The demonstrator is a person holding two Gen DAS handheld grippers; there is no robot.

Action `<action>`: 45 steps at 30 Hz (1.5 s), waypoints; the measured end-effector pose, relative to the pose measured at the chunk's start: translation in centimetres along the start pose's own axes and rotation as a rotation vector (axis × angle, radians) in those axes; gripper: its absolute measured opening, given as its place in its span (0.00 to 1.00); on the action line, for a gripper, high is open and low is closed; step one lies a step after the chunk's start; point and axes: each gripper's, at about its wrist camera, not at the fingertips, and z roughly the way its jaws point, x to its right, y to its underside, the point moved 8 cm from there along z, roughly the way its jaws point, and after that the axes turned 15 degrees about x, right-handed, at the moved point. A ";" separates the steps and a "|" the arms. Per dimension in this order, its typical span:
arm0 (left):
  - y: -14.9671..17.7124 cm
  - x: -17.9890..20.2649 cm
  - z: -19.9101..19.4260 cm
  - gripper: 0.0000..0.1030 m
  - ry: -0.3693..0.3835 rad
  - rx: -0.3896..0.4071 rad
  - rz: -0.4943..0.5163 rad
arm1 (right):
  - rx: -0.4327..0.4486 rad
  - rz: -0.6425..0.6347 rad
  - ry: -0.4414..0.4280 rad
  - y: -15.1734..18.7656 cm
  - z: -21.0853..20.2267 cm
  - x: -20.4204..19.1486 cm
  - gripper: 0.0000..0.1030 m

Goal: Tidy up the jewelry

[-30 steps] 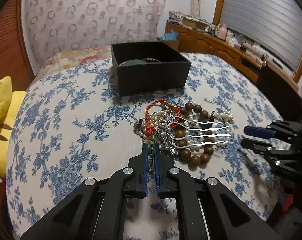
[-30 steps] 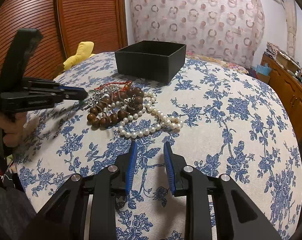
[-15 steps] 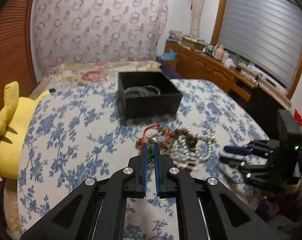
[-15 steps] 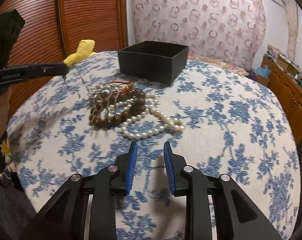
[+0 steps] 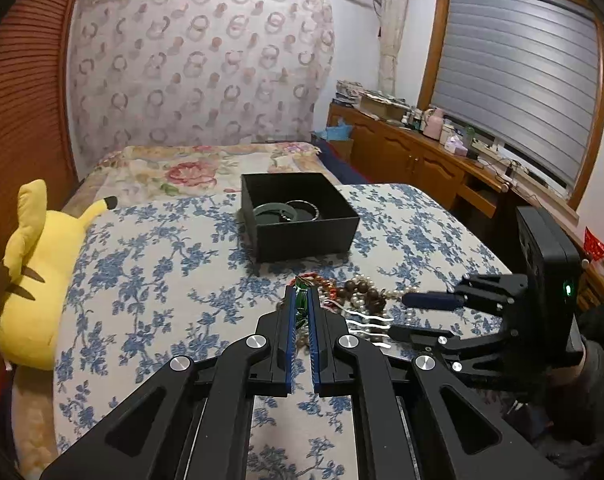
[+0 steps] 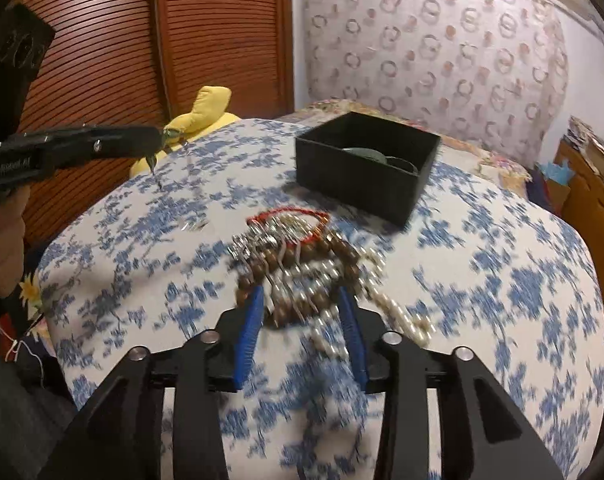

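Observation:
My left gripper [image 5: 301, 294] is shut on a small green pendant [image 5: 301, 296] and holds it raised above the bed; in the right wrist view [image 6: 160, 144] a thin chain [image 6: 182, 184] dangles from it. A pile of jewelry [image 6: 302, 256] lies on the blue-flowered bedspread: brown beads, a pearl strand, a red bracelet, silver hairpins; it also shows in the left wrist view [image 5: 362, 300]. My right gripper [image 6: 300, 312] is wide open, low over the pile's near edge. A black open box [image 5: 298, 216] beyond the pile holds bangles.
A yellow plush toy [image 5: 34, 276] lies at the bed's left edge. A wooden dresser [image 5: 422, 160] with clutter stands along the right wall. A brown slatted wardrobe [image 6: 142, 40] is on the left.
My left gripper rose from the pile with the pendant and its chain. My right gripper opened wider and moved forward to the pile.

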 end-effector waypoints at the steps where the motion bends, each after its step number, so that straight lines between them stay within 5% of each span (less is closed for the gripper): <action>1: 0.2 -0.3 0.0 0.05 -0.004 -0.002 -0.004 | -0.009 -0.001 -0.011 -0.2 0.5 -0.1 0.43; 6: 1.2 -1.2 0.1 0.05 -0.011 -0.017 -0.022 | -0.066 -0.026 -0.067 -0.3 3.1 -1.0 0.58; 23: 1.2 -2.5 -0.3 0.05 -0.021 -0.011 -0.039 | -0.140 -0.163 -0.052 -0.3 6.6 -2.5 0.65; 27: 1.2 -2.5 -0.3 0.05 -0.022 -0.010 -0.039 | -0.130 -0.168 -0.040 -0.4 6.3 -2.2 0.51; 43: 0.0 -2.5 0.0 0.05 -0.022 0.010 -0.031 | -0.030 -0.115 -0.077 -3.3 2.2 -1.5 0.50; 44: -0.1 -2.4 0.1 0.05 -0.021 0.011 -0.031 | -0.027 -0.108 -0.091 -3.4 1.8 -1.6 0.46; 45: -0.1 -2.3 0.2 0.05 -0.020 0.011 -0.031 | -0.027 -0.102 -0.097 -3.5 1.5 -1.5 0.11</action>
